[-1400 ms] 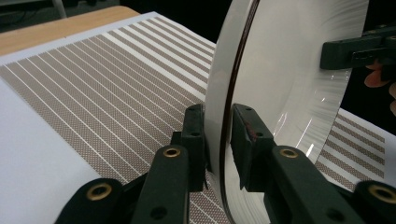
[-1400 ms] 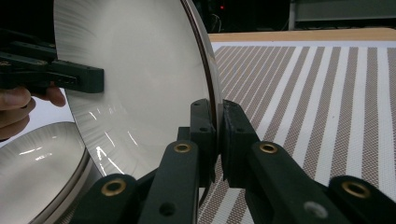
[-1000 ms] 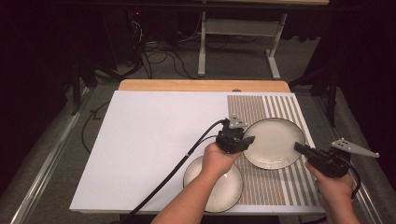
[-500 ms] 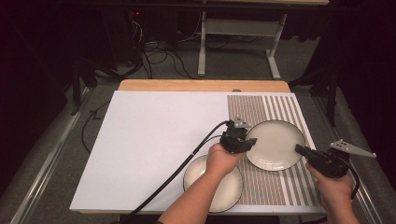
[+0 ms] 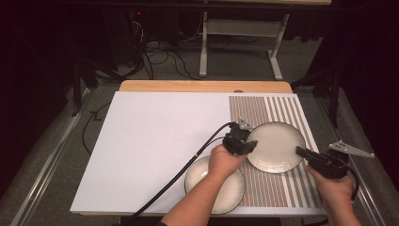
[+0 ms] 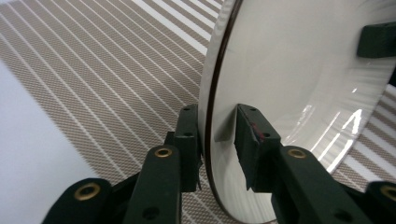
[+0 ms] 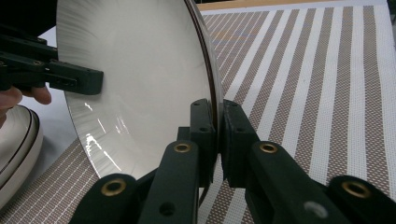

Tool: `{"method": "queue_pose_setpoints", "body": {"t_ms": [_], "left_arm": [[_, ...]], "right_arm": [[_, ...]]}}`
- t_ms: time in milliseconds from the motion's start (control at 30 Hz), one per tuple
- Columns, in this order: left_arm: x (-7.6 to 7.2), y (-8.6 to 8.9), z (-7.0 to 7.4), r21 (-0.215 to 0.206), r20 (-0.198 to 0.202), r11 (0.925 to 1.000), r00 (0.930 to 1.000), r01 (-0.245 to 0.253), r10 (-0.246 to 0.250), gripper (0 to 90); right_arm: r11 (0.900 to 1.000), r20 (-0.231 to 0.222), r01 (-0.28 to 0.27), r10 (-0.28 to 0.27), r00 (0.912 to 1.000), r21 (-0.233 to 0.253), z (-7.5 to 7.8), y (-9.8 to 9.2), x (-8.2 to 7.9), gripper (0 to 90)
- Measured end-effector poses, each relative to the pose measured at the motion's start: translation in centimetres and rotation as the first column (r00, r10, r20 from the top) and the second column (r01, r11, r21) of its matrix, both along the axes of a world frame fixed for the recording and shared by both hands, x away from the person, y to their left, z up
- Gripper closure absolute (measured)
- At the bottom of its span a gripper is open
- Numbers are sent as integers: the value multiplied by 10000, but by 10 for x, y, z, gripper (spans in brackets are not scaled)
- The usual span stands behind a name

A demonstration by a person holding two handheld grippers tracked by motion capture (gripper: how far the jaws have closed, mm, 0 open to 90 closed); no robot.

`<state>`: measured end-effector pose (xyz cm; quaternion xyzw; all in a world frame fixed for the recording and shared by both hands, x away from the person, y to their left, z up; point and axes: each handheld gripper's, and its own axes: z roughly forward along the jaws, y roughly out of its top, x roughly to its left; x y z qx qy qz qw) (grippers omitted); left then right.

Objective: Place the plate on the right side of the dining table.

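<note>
here both forearms reach in from the near edge of the surface [image 5: 155, 136]. the left gripper [image 5: 240, 141] sits at the plate [image 5: 276, 146]'s left rim, its fingers [image 6: 254, 140] straddling the rim with a slight gap on the inner side. the right gripper [image 5: 313, 157] has its fingers [image 7: 203, 128] clenched on the plate's right rim. the plate is over the striped mat [image 5: 282, 186]. a second plate [image 5: 219, 186] lies just beside it, under the left hand [image 5: 226, 160]. to the left the white surface lies open.

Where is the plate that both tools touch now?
In the high view the plate is at the right, over the striped mat, between the left tool and right tool.
</note>
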<state>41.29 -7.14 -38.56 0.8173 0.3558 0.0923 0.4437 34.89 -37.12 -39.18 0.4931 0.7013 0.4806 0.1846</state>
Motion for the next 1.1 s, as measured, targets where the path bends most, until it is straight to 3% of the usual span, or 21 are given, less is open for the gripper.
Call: {"method": "queue_pose_setpoints", "body": {"t_ms": [100, 267, 433, 600, 833, 967, 1100], "left_arm": [[-3, 7, 4, -38, 290, 10000, 9996, 49, -48, 606], [-14, 32, 15, -620, 804, 9981, 9968, 1, 49, 508], [-24, 72, 24, -1010, 980, 9949, 9951, -48, 147, 440], [-40, 113, 27, -1193, 1172, 9918, 9913, -467, 607, 400], [-62, 180, 23, -1352, 1683, 9831, 9749, -1235, 1457, 309], [-74, 212, 19, -1466, 1957, 9792, 9663, -1400, 1675, 264], [-89, 243, 14, -1711, 2113, 9681, 9529, -1831, 2176, 203]], "right_arm": [[9999, -9, 67, -67, 10000, -87, 0, 2, 2, 863], [9999, -138, 91, -92, 9999, -102, 0, 2, 6, 859], [9995, -324, 193, -202, 9993, -263, 0, 4, 11, 849], [9990, -531, 245, -264, 9982, -369, -1, 5, 16, 841], [9979, -871, 373, -417, 9953, -520, -4, 6, 22, 820], [9975, -1091, 450, -508, 9927, -552, -6, 7, 25, 812], [9967, -1217, 532, -604, 9907, -618, -8, 7, 27, 803]]}}
